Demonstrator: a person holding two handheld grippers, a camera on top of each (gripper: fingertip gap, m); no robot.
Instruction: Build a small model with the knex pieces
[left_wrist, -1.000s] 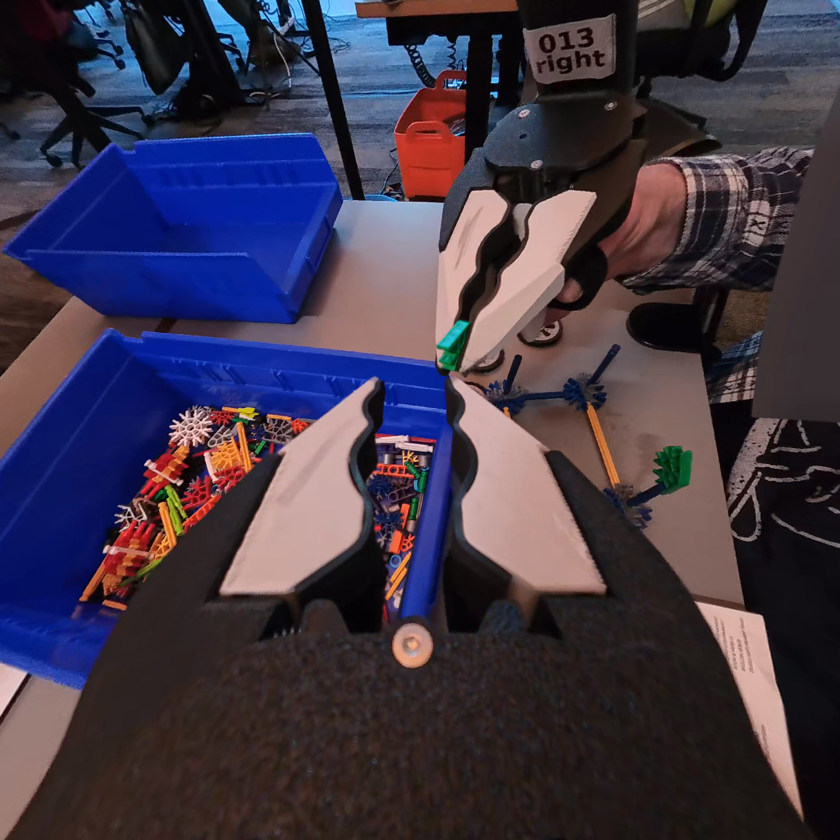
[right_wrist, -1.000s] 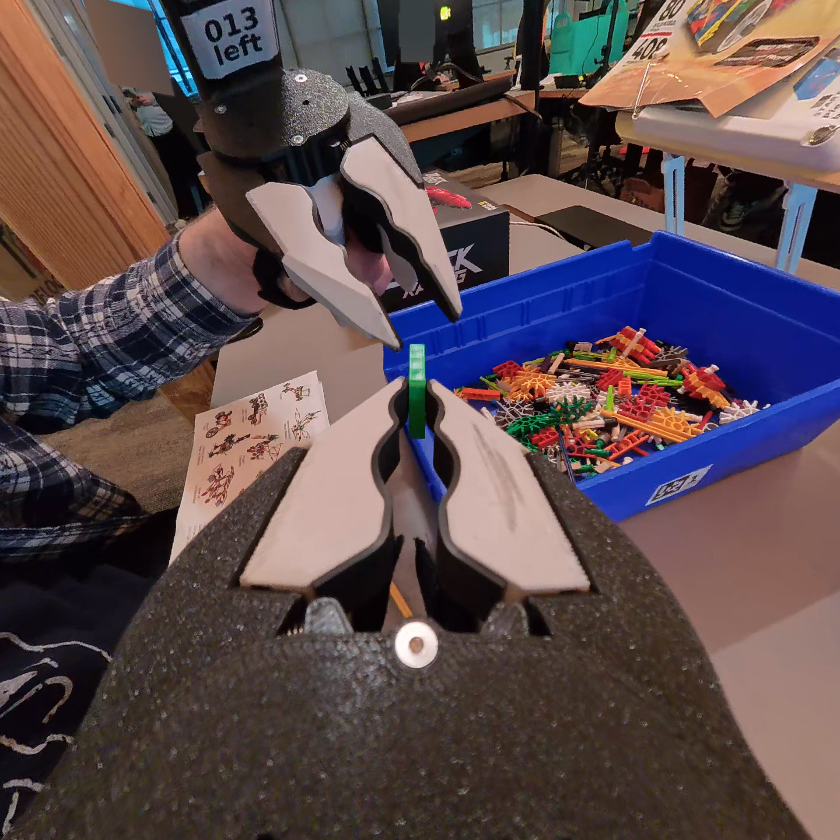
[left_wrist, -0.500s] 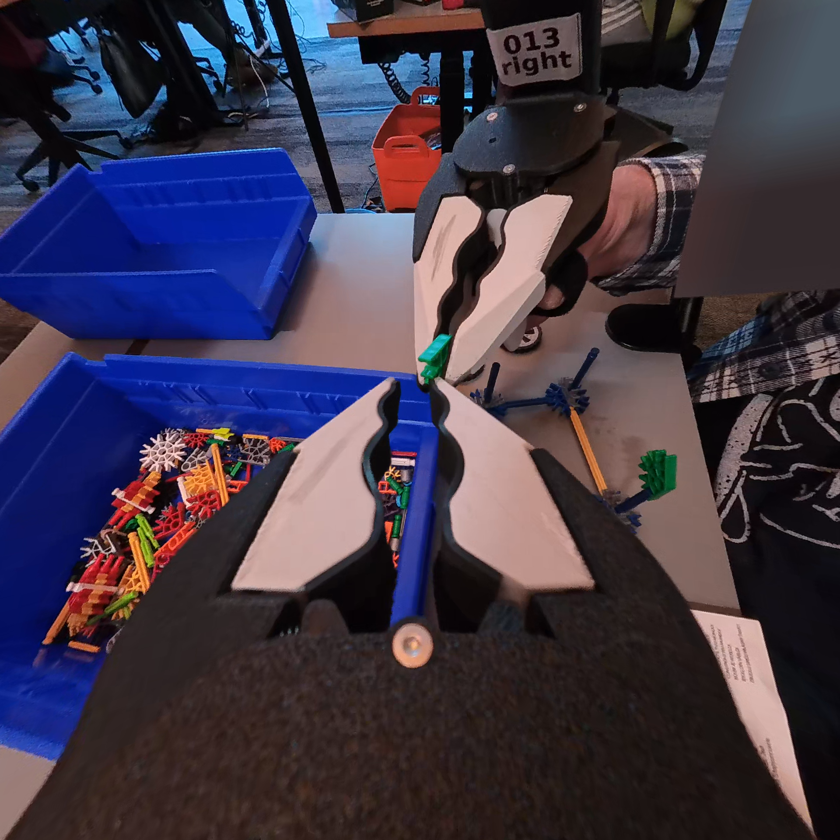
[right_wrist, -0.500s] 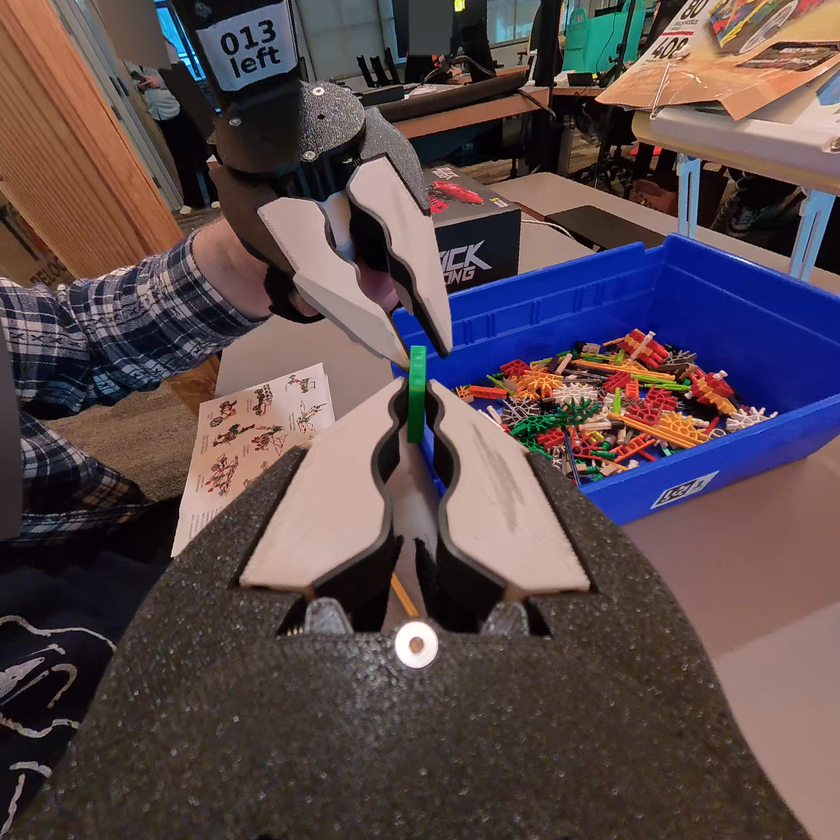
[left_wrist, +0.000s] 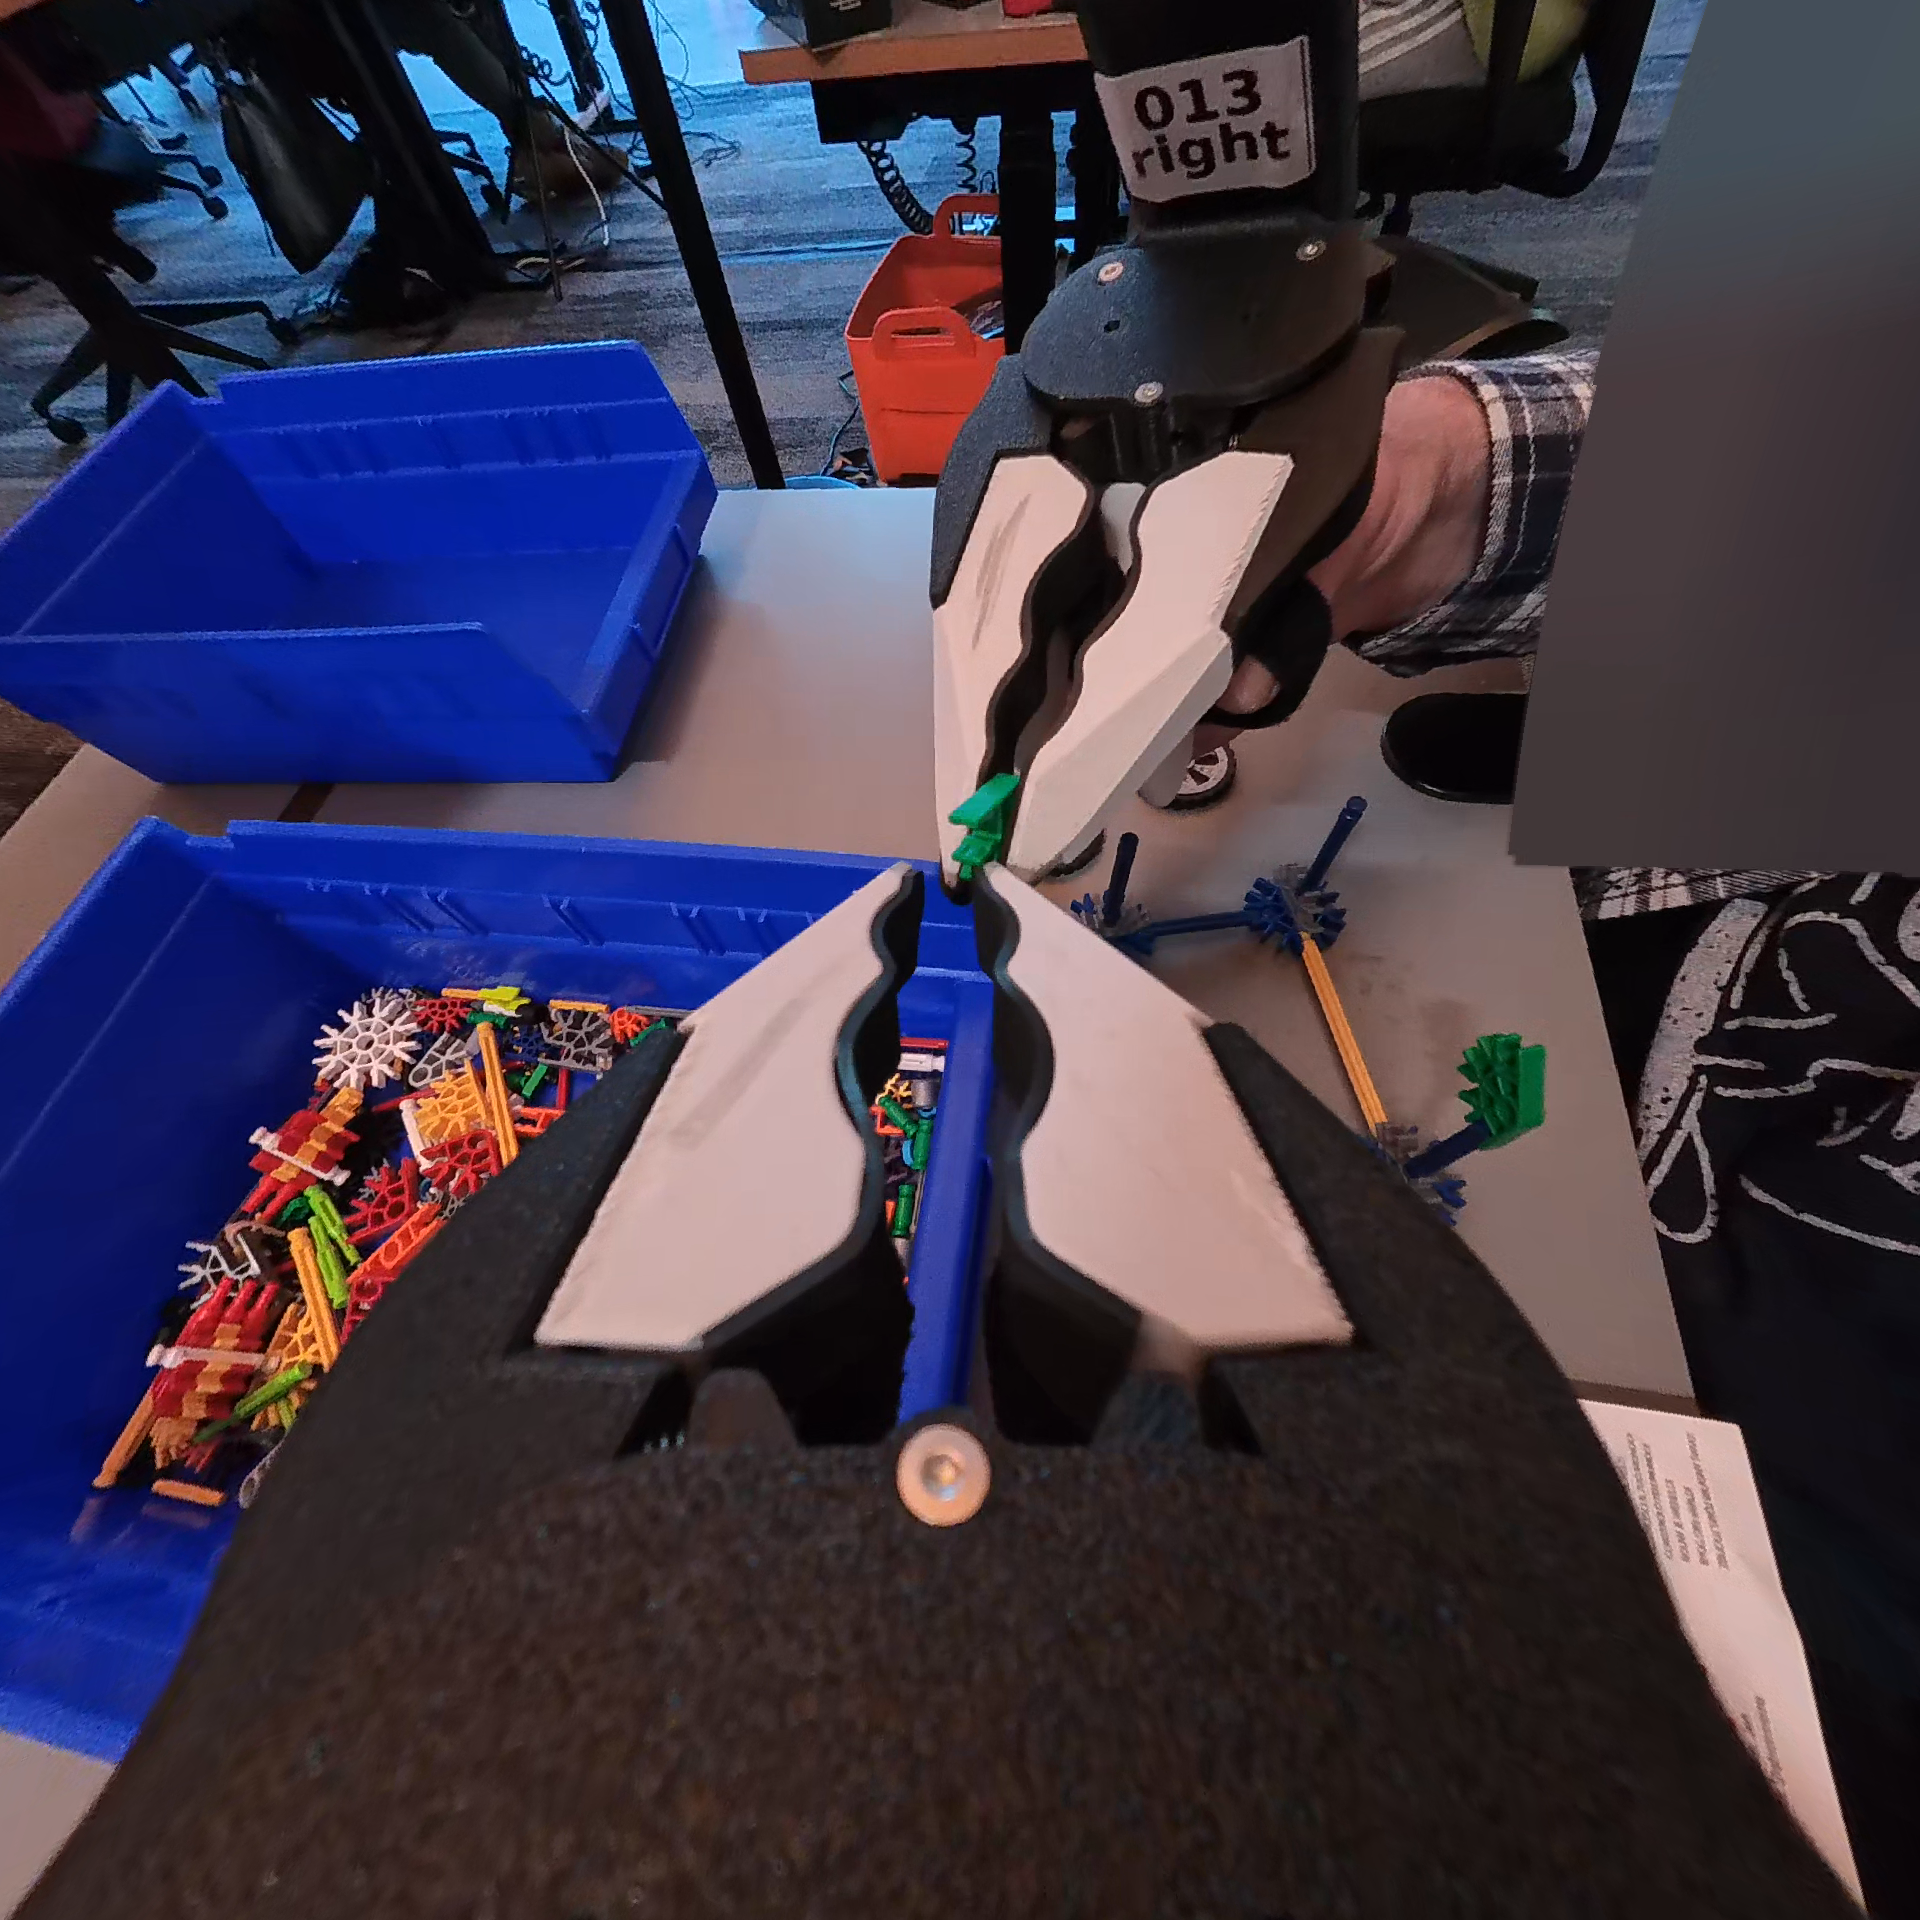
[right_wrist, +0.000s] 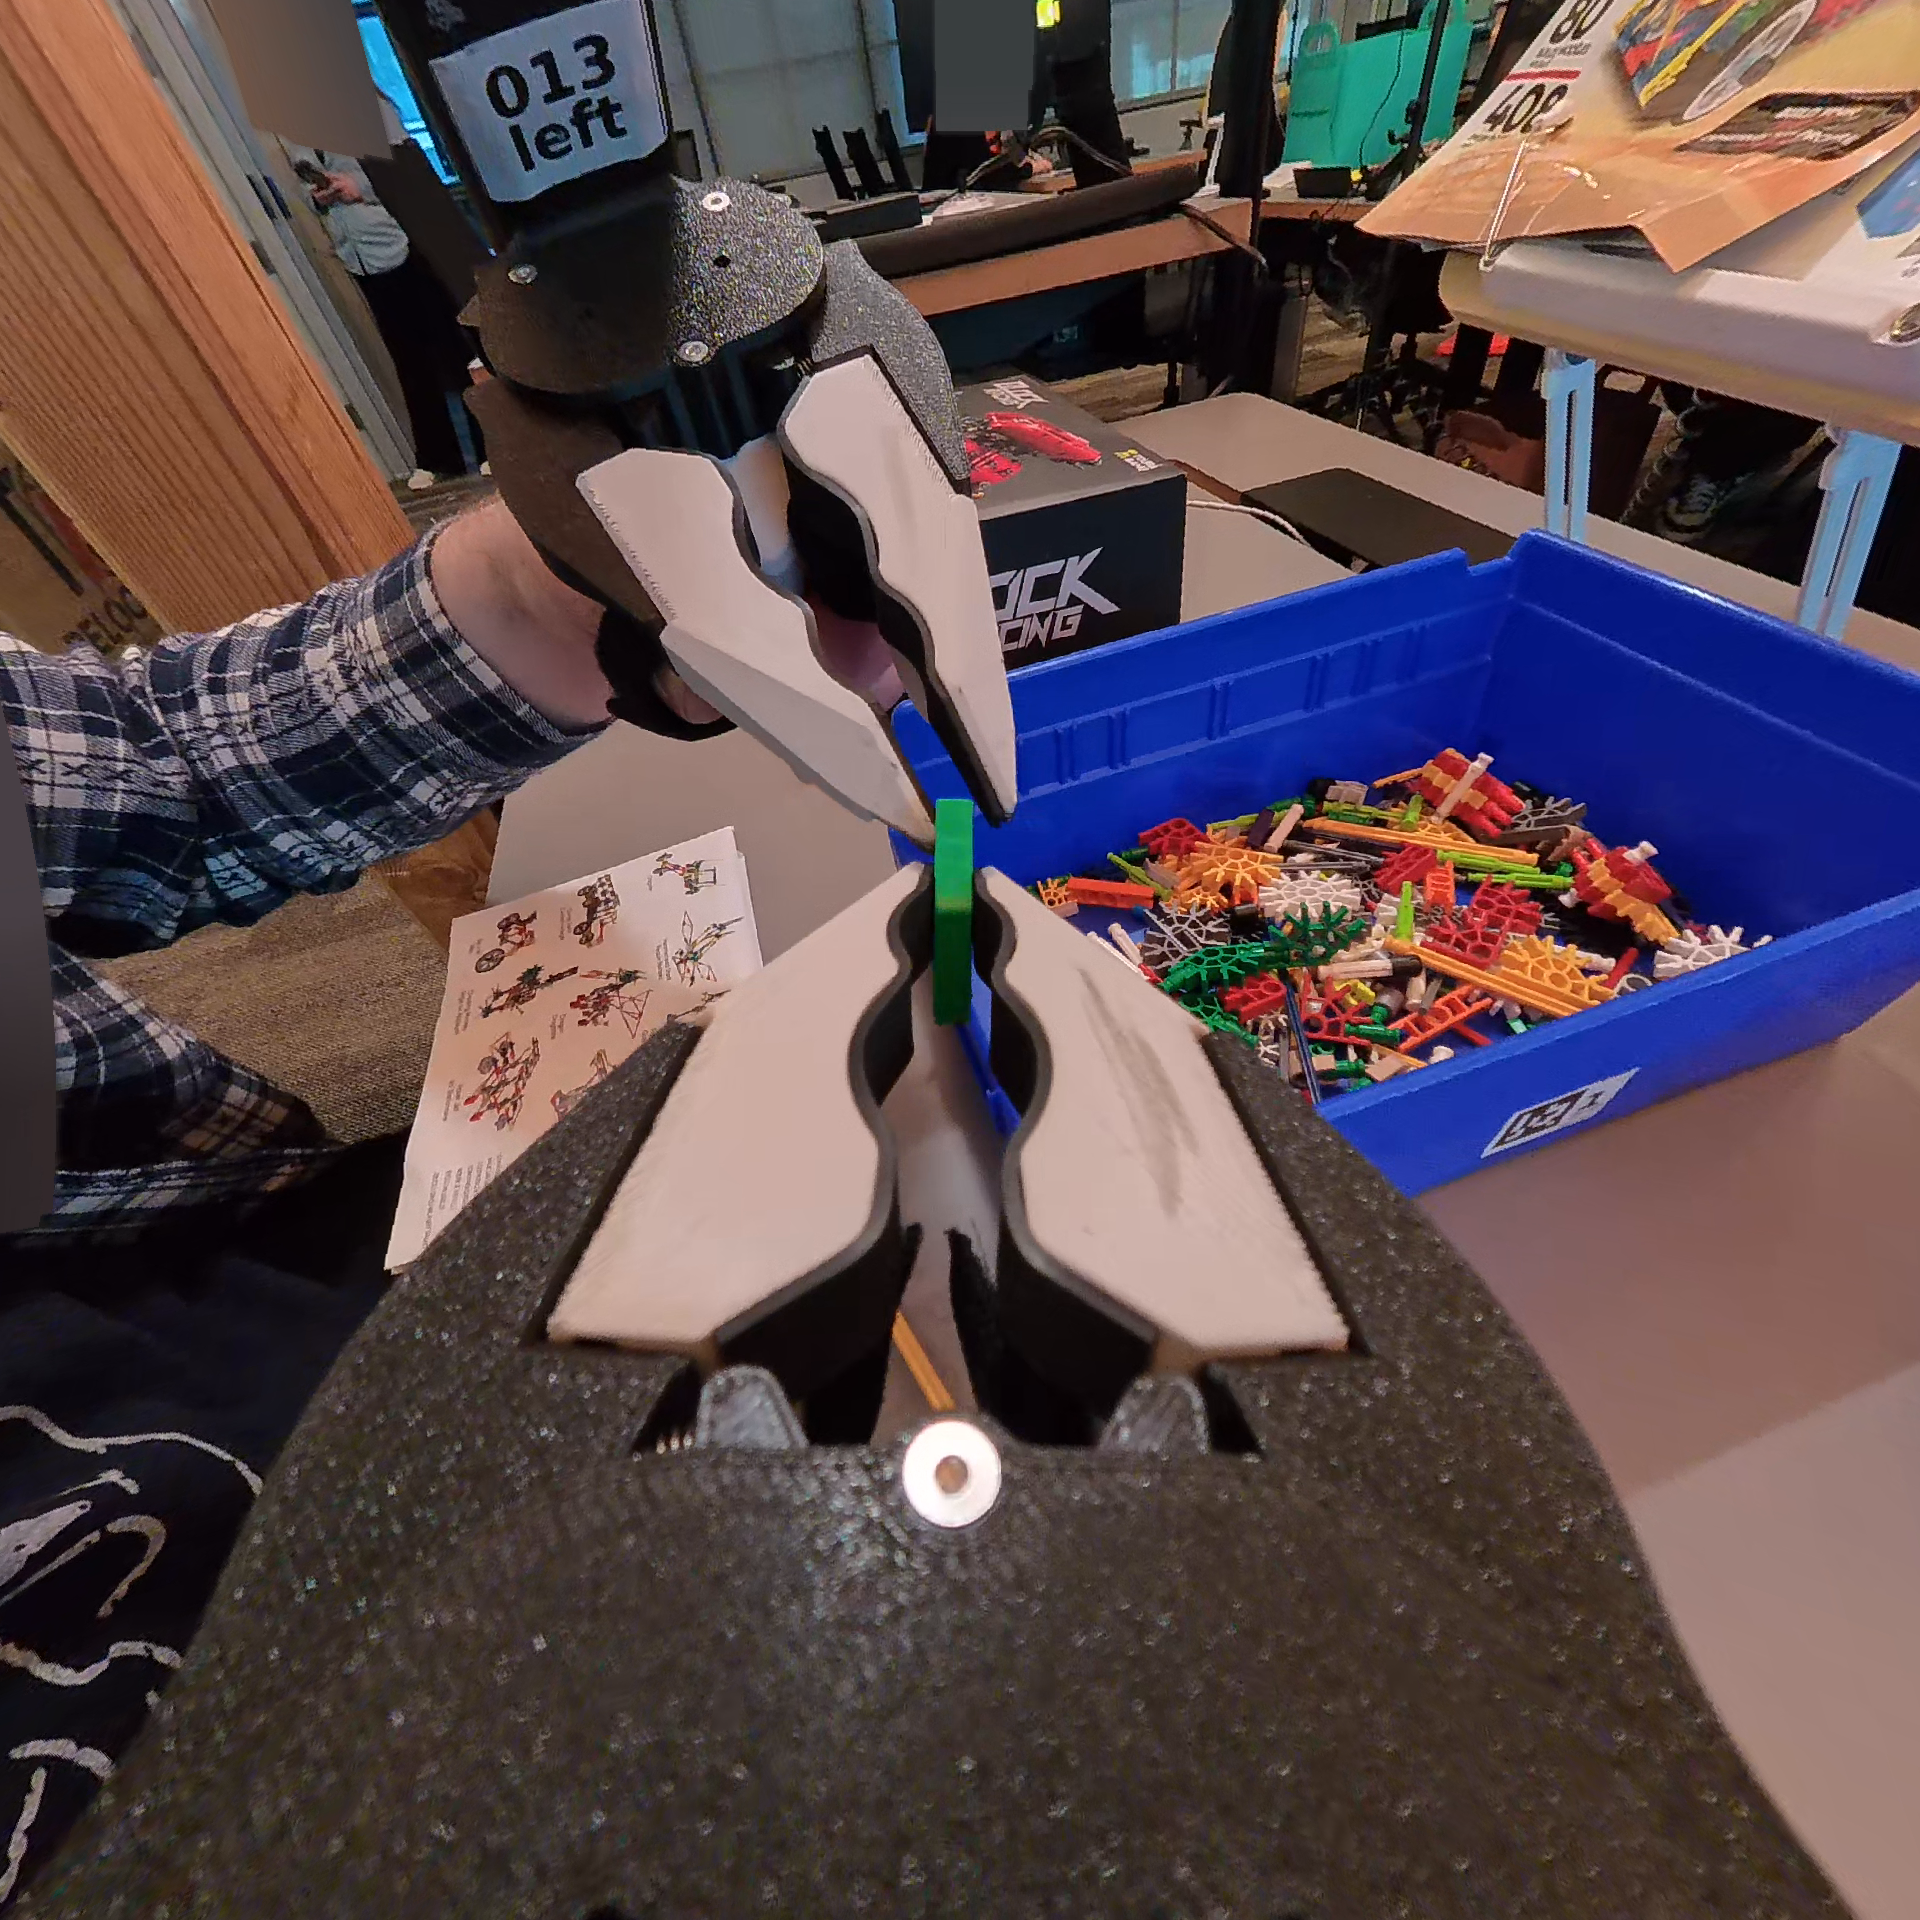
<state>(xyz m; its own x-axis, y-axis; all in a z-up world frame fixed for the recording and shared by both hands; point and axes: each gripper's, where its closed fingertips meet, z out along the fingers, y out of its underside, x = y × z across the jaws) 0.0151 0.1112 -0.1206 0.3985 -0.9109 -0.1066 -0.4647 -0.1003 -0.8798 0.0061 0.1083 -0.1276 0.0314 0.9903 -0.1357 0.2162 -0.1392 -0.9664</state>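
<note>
My right gripper (right_wrist: 953, 883) is shut on a flat green connector (right_wrist: 953, 925), held edge-on with its top sticking out past the tips. My left gripper (left_wrist: 949, 881) meets it tip to tip above the table. Its jaws are pinched almost together on the connector's free end (left_wrist: 982, 821). In the right wrist view the left gripper (right_wrist: 961, 821) comes down from the upper left onto the connector. A blue bin (left_wrist: 520, 862) full of coloured rods and connectors lies just below and left of the left gripper.
A partly built model (left_wrist: 1288, 914) of blue and yellow rods with a green fan piece lies on the grey table by a small wheel (left_wrist: 1205, 774). An empty blue bin (left_wrist: 364, 582) stands behind. An instruction sheet (right_wrist: 582, 997) and a black box (right_wrist: 1081, 540) are nearby. Both grippers' tips are roughly 20 centimetres from the partly built model (left_wrist: 1288, 914).
The two grippers moved together until their tips met. My left gripper's jaws narrowed from clearly open to pinched on the connector's end. The right gripper kept its hold.
</note>
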